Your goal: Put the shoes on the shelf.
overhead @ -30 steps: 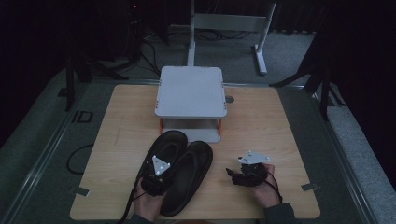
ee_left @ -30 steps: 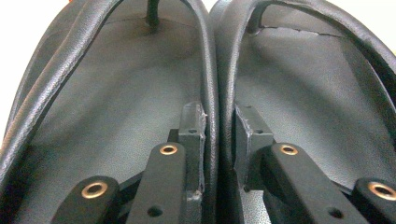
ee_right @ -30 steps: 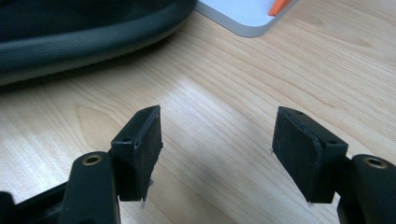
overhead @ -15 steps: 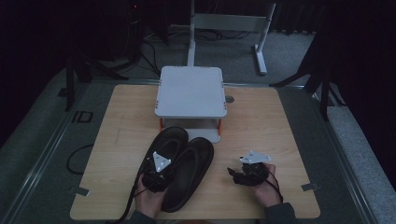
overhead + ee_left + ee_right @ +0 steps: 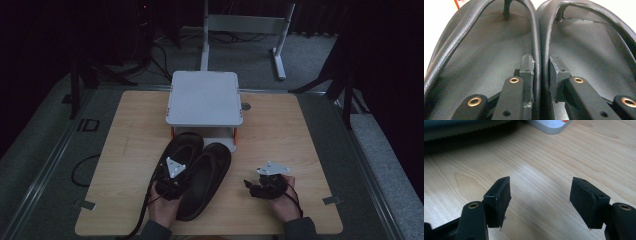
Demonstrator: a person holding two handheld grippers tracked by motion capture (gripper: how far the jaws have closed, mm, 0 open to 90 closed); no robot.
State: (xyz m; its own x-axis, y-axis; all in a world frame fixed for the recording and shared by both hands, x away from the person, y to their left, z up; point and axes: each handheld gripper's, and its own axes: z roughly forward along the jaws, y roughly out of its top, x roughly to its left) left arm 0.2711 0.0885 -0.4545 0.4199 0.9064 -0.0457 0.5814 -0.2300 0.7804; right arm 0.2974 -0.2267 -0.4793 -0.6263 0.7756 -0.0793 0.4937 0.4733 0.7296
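Black flip-flops (image 5: 197,177) lie side by side on the wooden desk (image 5: 130,130), toes toward the white stand (image 5: 204,97) at the far middle of the desk, with the left one's toe reaching just under the stand's front edge. In the high view the left tongs (image 5: 167,185) sit over the heel end of the pair, held in the person's left hand (image 5: 162,210), with a black cable trailing off the near edge of the desk. The left gripper view looks along the pair from the heels: the two inner straps (image 5: 540,50) run up the middle pressed against each other, and the left tongs (image 5: 541,72) are pinched on them, one pad on each side, so both sandals are gripped together by their touching straps. Each toe post stands at the far end of its footbed. The right tongs (image 5: 256,186) rest to the right of the sandals, apart from them, in the person's right hand (image 5: 282,205). In the right gripper view the right tongs (image 5: 540,202) stand spread wide over bare wood, with nothing between the pads, and a corner of the white stand (image 5: 551,126) shows beyond.
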